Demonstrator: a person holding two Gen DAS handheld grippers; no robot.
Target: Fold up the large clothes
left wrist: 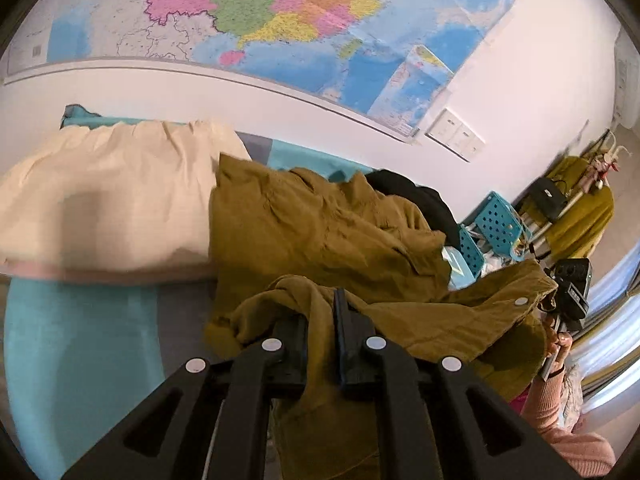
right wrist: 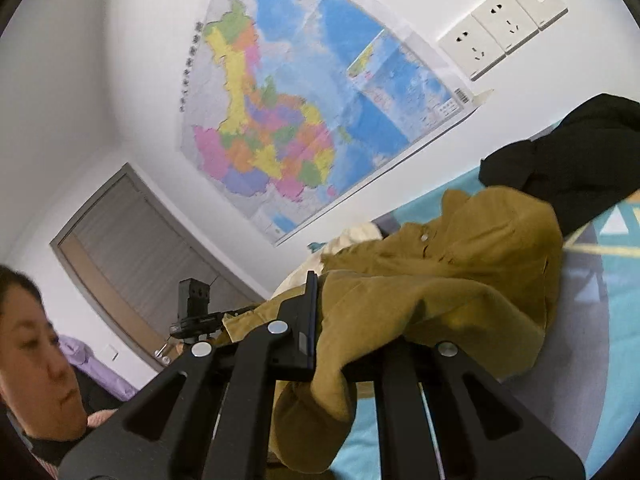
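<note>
A: Left wrist view first. What have the left tongs got?

B: They are clamped on a bunched fold of the mustard-brown jacket, with cloth squeezed between the two black fingers and spilling below them. Ahead of the tongs the rest of the jacket trails onto the teal and grey rug, crumpled, with a metal snap showing off to the right. A cream cushion lies beyond and to the left, and a black garment sits past the jacket's far edge. The right tongs show at the far right, gripping the same hem.

A: And from the right wrist?

B: The right tongs are closed on another part of the jacket. Fabric drapes over the right finger and hides it, and a lobe hangs under the tongs. The garment stretches away up and to the right, toward the black clothing. The left tongs appear off to the left, with the jacket's edge taut between them.

A: How should the lift go?

B: I'd keep both grips firm, raise evenly and spread the tongs apart until the jacket hangs flat and untwisted, then lay it smooth on the rug. Thick, heavy cloth like this may slip if pinched only at a thin edge.
</note>
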